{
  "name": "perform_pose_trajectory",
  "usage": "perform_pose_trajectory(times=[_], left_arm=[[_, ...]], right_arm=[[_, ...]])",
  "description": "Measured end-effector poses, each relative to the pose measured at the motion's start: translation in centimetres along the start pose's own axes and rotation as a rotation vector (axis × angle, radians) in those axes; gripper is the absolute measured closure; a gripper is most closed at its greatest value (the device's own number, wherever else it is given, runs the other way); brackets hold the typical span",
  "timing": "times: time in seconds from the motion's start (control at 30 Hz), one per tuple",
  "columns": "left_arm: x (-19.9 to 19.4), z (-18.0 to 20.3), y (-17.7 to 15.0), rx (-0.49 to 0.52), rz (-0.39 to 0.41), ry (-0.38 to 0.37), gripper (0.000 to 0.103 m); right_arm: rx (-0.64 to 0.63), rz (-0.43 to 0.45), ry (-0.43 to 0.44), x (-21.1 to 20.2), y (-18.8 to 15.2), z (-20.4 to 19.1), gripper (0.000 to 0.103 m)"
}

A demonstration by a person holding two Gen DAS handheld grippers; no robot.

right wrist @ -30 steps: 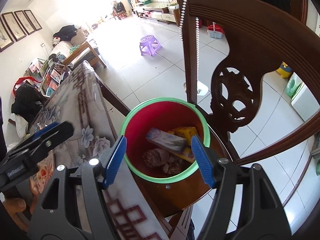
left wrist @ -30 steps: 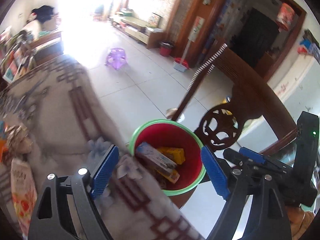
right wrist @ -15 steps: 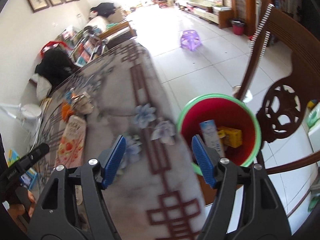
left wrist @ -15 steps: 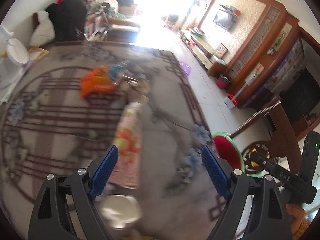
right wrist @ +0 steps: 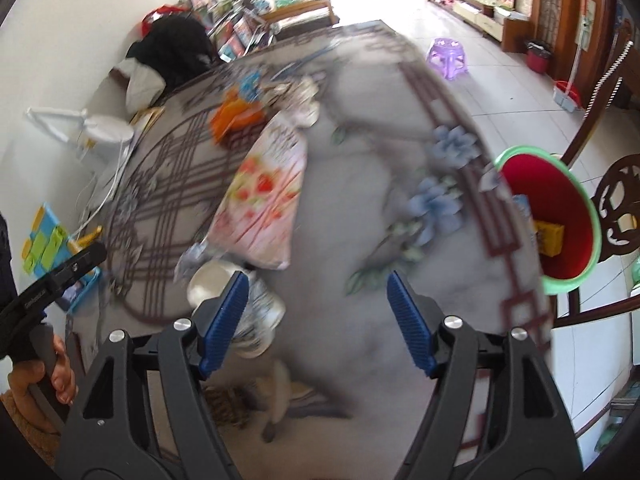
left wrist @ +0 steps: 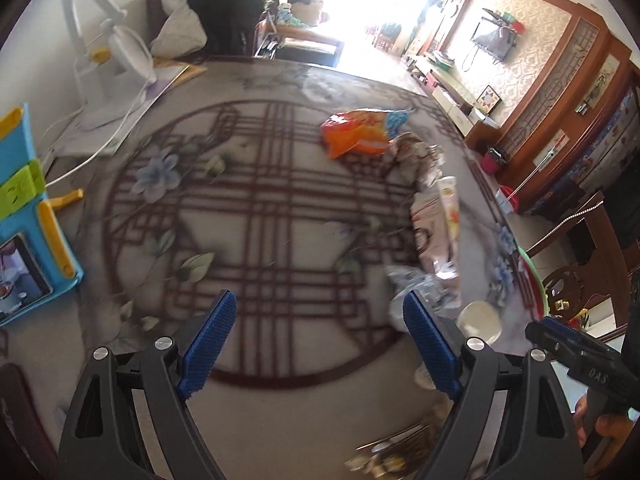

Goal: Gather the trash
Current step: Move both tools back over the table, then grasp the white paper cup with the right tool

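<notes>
Trash lies on the patterned tablecloth (left wrist: 260, 208): an orange snack bag (left wrist: 356, 134), a pink strawberry-print wrapper (right wrist: 260, 196) (left wrist: 440, 216), crumpled foil (left wrist: 420, 292) and a white cup (left wrist: 480, 320) (right wrist: 208, 284). The red bin with a green rim (right wrist: 560, 216) stands beyond the table's right edge and holds boxes. My left gripper (left wrist: 316, 344) is open and empty above the table's middle. My right gripper (right wrist: 316, 320) is open and empty above the cloth, the cup just left of it.
A blue toy tablet (left wrist: 28, 236) and a white lamp (left wrist: 112, 60) stand at the table's left. A carved wooden chair (right wrist: 616, 208) stands behind the bin. A purple stool (right wrist: 448, 56) is on the tiled floor.
Both grippers have swung left, away from the bin and over the table. The bin has moved from the centre to the right edge of both views. Both stay open and empty.
</notes>
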State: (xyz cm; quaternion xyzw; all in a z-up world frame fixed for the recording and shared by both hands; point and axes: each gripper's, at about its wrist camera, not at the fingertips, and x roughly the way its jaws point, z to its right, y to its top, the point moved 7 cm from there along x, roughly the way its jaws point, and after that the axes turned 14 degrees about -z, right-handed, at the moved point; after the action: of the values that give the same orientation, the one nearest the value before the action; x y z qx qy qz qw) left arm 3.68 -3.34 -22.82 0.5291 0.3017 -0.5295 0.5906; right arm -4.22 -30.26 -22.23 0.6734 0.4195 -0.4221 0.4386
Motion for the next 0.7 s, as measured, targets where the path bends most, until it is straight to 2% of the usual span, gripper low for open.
perform_pose_trajectory(times=[0.2,0.37,0.43,0.5,0.7], left_arm=[[-0.5,-1.7,-1.2,0.012,-0.001,-0.009,0.021],[-0.3,-1.1,-1.8,0.034,-0.019,-0.046,0.021],[0.0,-0.1,-2.0,0.063,-0.029,-0.055,0.021],[0.5,0.9,-2.1,0.087,-0.046,-0.069,0.021],[2.9,4.3,-1.9,0.15,-0.094,-0.12,0.021]], right_arm=[[-0.068,-0.036,0.013,2.5,-1.2,-4.5,0.029],[-0.091,-0.059,-0.041,5.0,-1.1,-5.8,0.03],[-0.088,-0.06,-0.046,5.4,-1.2,-5.9,0.039],[-0.089,-0.071,-0.045,5.6,-1.4,-5.8,0.063],[-0.059,0.005,-0.027,2.8,-2.0,-4.6,0.064]])
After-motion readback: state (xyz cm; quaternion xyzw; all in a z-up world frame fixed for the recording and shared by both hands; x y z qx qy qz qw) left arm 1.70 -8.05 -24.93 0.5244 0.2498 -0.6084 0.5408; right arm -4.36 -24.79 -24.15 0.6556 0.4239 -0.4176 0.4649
